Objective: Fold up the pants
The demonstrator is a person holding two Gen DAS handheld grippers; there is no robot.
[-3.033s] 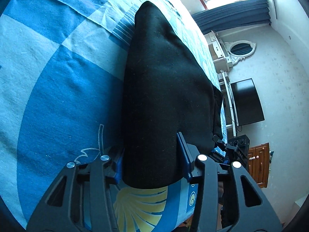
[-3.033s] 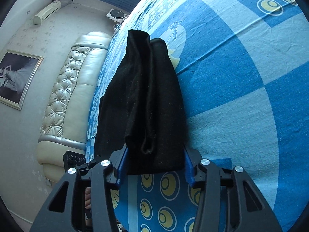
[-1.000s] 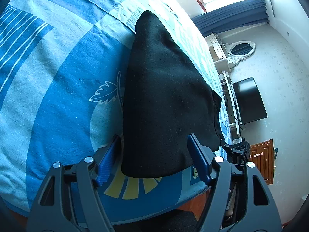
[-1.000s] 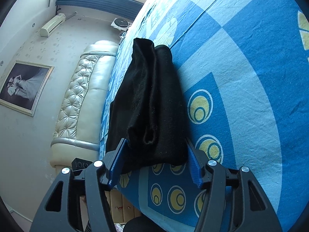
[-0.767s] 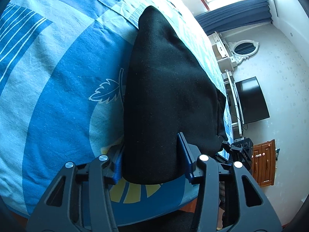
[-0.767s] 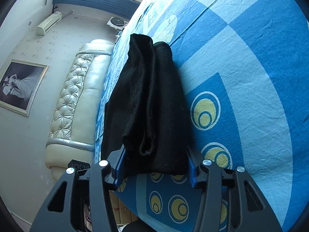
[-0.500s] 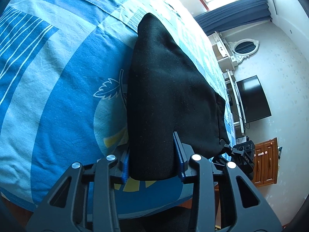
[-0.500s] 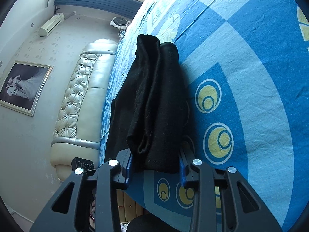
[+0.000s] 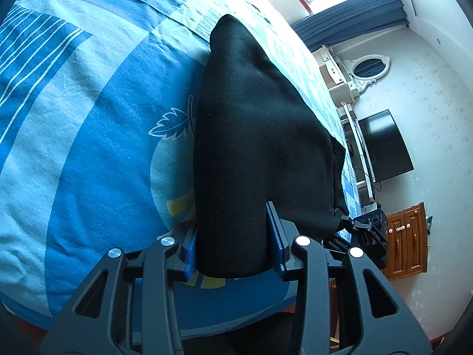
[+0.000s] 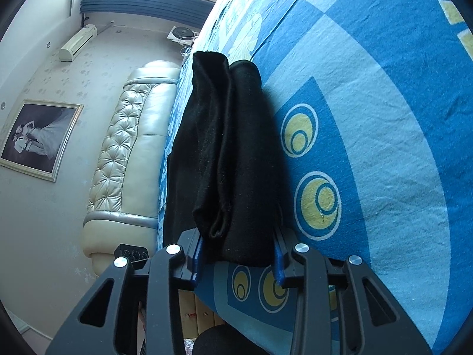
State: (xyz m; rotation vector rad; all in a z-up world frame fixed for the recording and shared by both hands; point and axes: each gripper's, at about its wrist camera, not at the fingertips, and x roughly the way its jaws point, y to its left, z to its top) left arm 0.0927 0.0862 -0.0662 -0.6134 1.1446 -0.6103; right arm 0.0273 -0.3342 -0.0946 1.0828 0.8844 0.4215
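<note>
The black pants lie folded into a thick bundle on the blue patterned bed sheet. My left gripper is shut on the near end of the bundle, its blue pads pressing the cloth from both sides. In the right wrist view the pants show stacked layers with open edges toward me. My right gripper is shut on the other end of the bundle, by the bed sheet. The other gripper shows at the bundle's far corner.
A tufted cream headboard runs along the left of the right wrist view. A black TV, a white shelf unit and a wooden cabinet stand past the bed's edge. A window with blue curtains lies beyond.
Both grippers, open around the ends of the bundle a second ago, have closed onto the cloth. The bundle's ends are now squeezed narrower between the pads.
</note>
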